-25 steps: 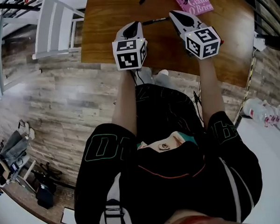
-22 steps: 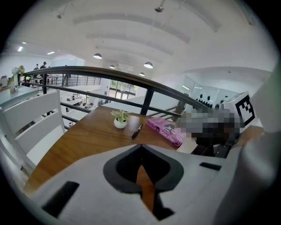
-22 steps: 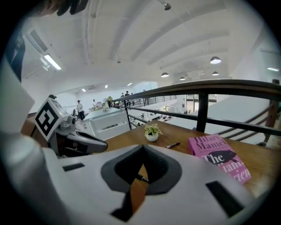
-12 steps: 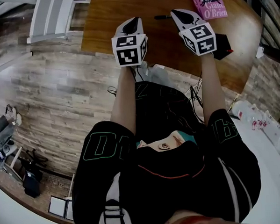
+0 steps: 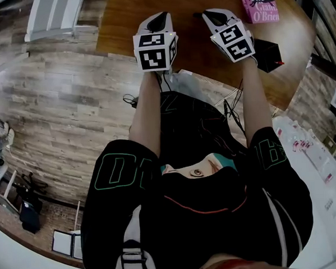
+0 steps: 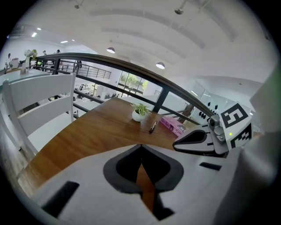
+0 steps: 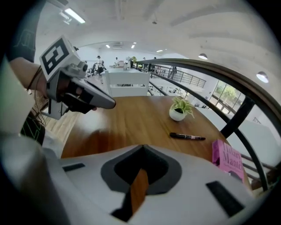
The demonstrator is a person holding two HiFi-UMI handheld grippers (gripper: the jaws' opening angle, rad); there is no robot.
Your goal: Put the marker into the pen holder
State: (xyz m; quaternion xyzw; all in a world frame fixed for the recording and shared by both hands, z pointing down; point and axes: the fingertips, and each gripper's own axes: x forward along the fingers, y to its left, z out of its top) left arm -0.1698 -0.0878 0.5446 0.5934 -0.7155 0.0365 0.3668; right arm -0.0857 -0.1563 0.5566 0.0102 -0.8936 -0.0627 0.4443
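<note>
The desk [image 5: 117, 21] is showing warm brown wood. The marker [image 7: 187, 136] is looking black and the book [image 7: 226, 158] is glowing pink. The plant [image 7: 182, 104] is growing green in a white pot [image 7: 177, 115]. The left gripper [image 5: 161, 17] and right gripper [image 5: 205, 14] are looking white, each wearing a cube of black and white squares. The floor [image 5: 71, 102] is showing grey-brown planks.
</note>
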